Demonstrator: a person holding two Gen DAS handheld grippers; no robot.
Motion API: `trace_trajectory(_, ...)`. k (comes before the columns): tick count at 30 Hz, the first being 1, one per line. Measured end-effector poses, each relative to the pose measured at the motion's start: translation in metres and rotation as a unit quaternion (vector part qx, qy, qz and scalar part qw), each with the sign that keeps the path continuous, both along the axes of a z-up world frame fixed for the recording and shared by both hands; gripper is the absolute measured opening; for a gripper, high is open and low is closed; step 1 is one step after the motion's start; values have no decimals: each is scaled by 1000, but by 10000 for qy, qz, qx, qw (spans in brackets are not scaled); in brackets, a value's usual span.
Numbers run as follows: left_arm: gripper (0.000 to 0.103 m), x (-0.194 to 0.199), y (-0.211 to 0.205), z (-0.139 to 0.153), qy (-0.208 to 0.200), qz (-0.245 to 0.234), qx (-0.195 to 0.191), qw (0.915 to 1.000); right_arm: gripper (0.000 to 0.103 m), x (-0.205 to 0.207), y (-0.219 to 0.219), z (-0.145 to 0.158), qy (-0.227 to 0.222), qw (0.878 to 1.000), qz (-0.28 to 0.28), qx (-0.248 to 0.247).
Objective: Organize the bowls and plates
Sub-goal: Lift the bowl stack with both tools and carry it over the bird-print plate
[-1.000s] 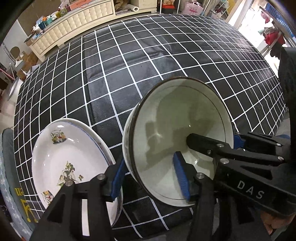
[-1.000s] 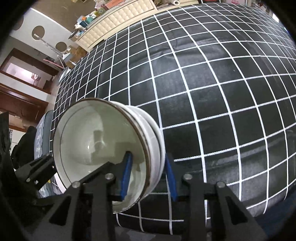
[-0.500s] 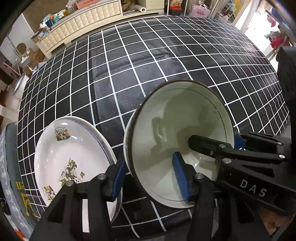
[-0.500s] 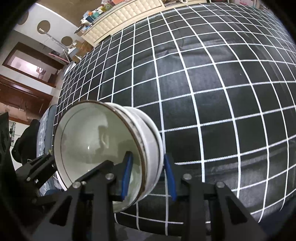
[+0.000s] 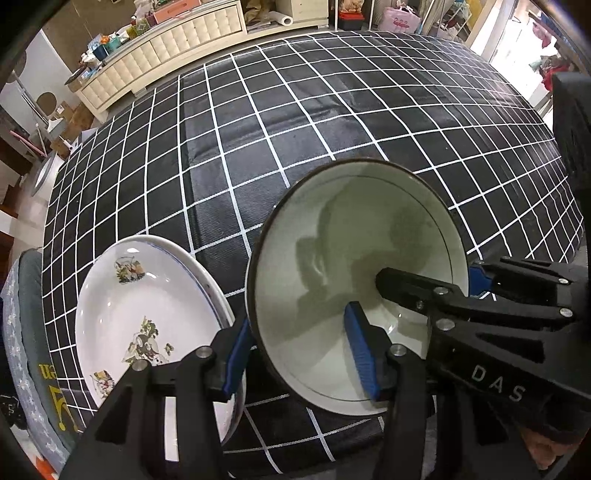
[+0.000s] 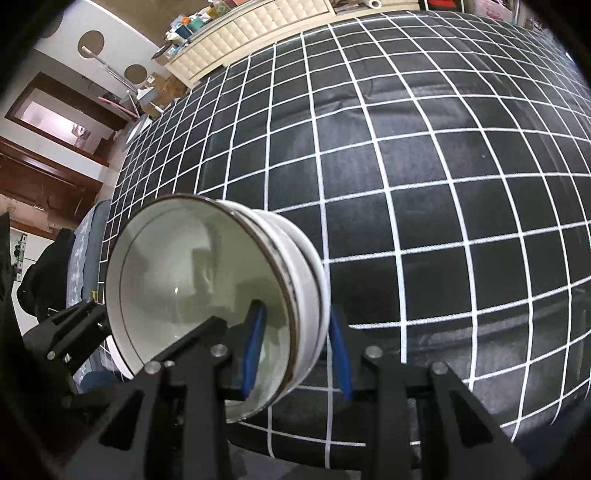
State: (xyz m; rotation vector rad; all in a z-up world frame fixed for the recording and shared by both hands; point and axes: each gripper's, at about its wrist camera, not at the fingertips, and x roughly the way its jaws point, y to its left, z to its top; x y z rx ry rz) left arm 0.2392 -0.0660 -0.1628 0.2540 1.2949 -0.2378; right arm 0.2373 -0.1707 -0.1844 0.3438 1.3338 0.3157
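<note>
I see a black cloth with a white grid [image 5: 295,122] covering the whole worktop, creased in a few long folds. Beyond its far edge stands a cream tufted cabinet [image 5: 177,40], its top crowded with small boxes and containers. A pink bag [image 5: 400,18] sits on the floor farther right. In my right-hand view, a dark wooden door frame [image 6: 48,147] shows at left.

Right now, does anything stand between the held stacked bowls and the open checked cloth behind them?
Nothing visible does. The stacked white brown-rimmed bowls are gripped on both sides, and the black white-checked tablecloth beyond is bare. The flowered white plates sit aside, left of the bowls.
</note>
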Motion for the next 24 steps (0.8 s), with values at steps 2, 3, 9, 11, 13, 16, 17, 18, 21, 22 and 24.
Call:
trace_trajectory(2,47,-1,0,1,-29,3,-12,10000,37,0,1,0,18,10000,-34,-15)
trace_trajectory(3,47,-2,0,1,-57,-5,-8,10000,37,0,2,0,28,10000,-57,-11)
trace_trajectory(9,42,-4,2,6,-110,16,-42,9999,36,-1,-1,1,170,9996,-223,24)
trace_trajectory(11,42,-4,3,6,-81,50,-100,9999,36,-1,1,3,151,9996,-208,-78)
trace_trajectory(13,41,-5,6,6,-60,72,-187,9998,36,-1,4,6,125,9996,-183,-177)
trace_trajectory(16,39,-6,9,7,-27,122,-274,9995,36,-1,7,8,126,9995,-206,-211)
trace_trajectory(17,38,-6,10,8,-13,128,-275,9995,36,0,8,8,128,9994,-217,-217)
trace_trajectory(18,37,-6,11,9,-7,153,-291,9995,36,0,8,10,130,9995,-213,-218)
trace_trajectory(21,33,-6,14,14,-75,198,-301,9993,31,1,13,18,49,9993,-148,-340)
trace_trajectory(22,30,-7,16,17,-109,216,-302,9993,32,2,13,18,48,9992,-141,-382)
trace_trajectory(24,26,-5,21,26,-161,281,-387,9987,31,4,13,11,245,9993,-176,-239)
